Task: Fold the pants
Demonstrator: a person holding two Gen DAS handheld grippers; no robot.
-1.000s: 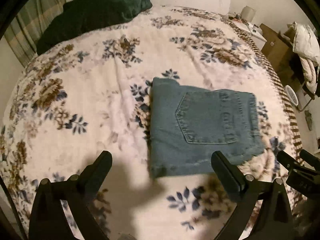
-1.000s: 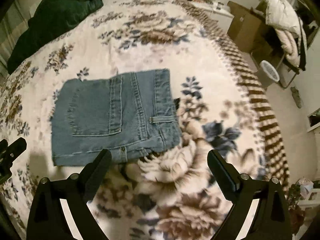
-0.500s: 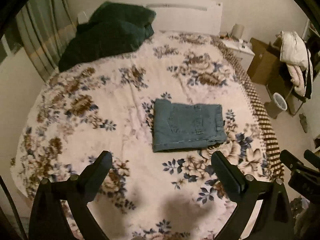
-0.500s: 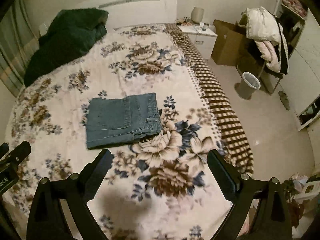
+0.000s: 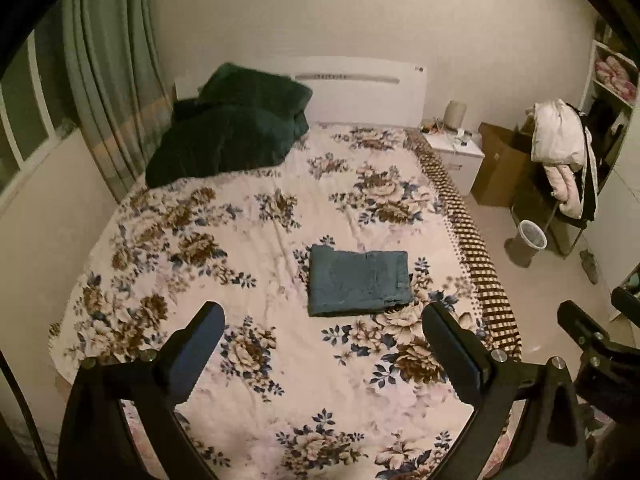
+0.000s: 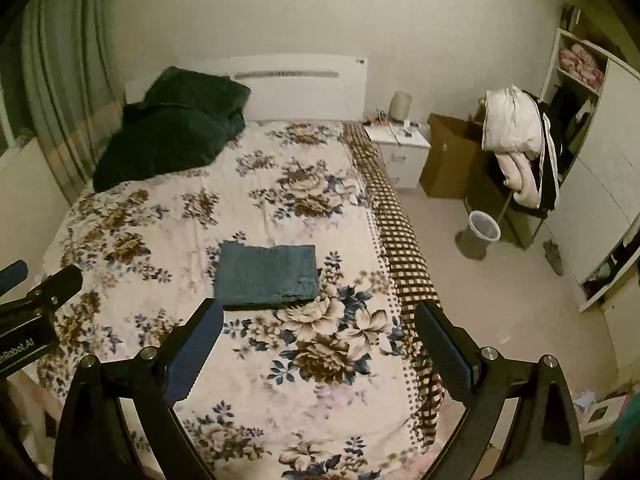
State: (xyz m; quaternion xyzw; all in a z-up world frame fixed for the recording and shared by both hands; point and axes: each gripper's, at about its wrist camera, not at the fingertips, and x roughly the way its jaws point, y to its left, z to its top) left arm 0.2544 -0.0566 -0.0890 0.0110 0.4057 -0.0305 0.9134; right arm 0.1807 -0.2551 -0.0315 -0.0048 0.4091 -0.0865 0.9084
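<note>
Pants point(image 5: 359, 283) folded mid-bed (edges clear)

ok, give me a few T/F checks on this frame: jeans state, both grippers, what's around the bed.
1. The jeans lie folded in a compact rectangle on the floral bedspread. True.
2. The left gripper is shut on the jeans. False: its jaws are wide open, apart from the jeans and holding nothing.
3. The right gripper is open and empty. True.
4. The dark green blanket covers the jeans. False: it is heaped near the headboard, well apart from them.
5. A wastebasket stands on the floor on the bed's checkered-edge side. True.
</note>
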